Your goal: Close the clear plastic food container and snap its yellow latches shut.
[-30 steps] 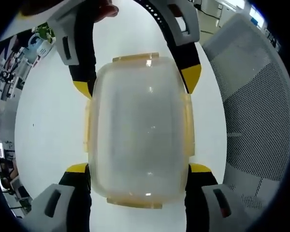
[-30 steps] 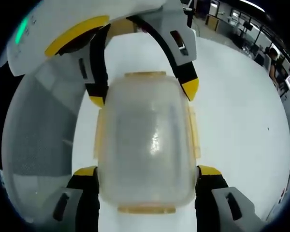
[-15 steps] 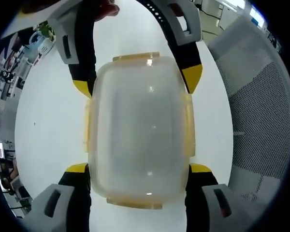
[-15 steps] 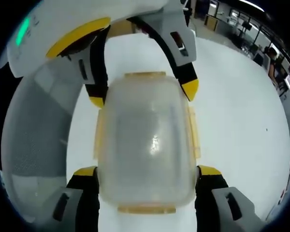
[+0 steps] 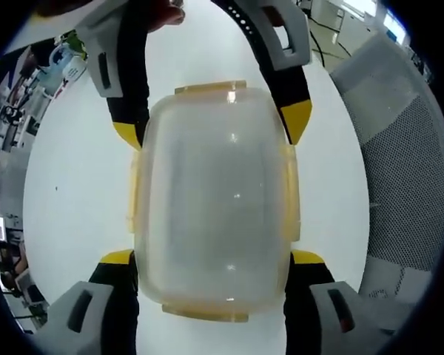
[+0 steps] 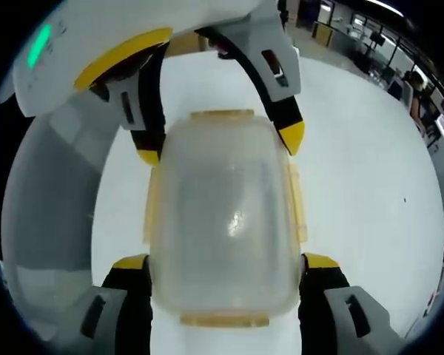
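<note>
Container (image 5: 214,200), clear with yellow latches (image 5: 135,194) folded against its sides, sits lid-on between both grippers above a white table (image 5: 66,192). Left gripper (image 5: 213,260) has its jaws closed on one end. Right gripper (image 6: 226,265) clamps the opposite end, its yellow-tipped jaws pressing the container's sides. A grey mesh chair (image 5: 407,177) stands beside the table.

Both claws, left claw (image 5: 211,259) near and right claw (image 5: 211,129) opposite, grip the lidded container (image 5: 213,200) above a white table (image 5: 66,192).
</note>
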Tool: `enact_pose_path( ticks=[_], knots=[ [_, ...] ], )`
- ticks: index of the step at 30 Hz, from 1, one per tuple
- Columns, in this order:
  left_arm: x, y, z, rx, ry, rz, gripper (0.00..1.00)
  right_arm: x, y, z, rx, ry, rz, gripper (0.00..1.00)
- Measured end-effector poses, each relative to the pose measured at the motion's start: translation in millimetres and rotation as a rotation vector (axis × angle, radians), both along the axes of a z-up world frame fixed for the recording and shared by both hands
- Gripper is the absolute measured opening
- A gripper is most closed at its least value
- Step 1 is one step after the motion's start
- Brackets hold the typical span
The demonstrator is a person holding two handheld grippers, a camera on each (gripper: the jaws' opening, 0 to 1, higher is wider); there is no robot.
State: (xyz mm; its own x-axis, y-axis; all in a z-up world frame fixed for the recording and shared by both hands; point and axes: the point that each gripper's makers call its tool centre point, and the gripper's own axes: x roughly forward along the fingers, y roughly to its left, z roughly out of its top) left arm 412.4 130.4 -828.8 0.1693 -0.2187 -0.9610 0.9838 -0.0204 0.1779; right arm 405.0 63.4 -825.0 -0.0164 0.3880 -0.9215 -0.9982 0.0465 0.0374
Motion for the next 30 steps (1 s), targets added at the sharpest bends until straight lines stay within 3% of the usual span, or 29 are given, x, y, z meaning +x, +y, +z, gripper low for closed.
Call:
enact_pose_path(
  ticks=[19, 30],
  knots=[
    [36.5, -3, -1.1, 0.003, -0.010, 0.005, 0.83, 36, -2, 0.6, 0.003, 0.000, -0.008, 0.82],
    [37.6, -3, -1.0, 0.007, -0.016, 0.005, 0.83, 36, -2, 0.8, 0.003, -0.002, -0.008, 0.82]
  ],
)
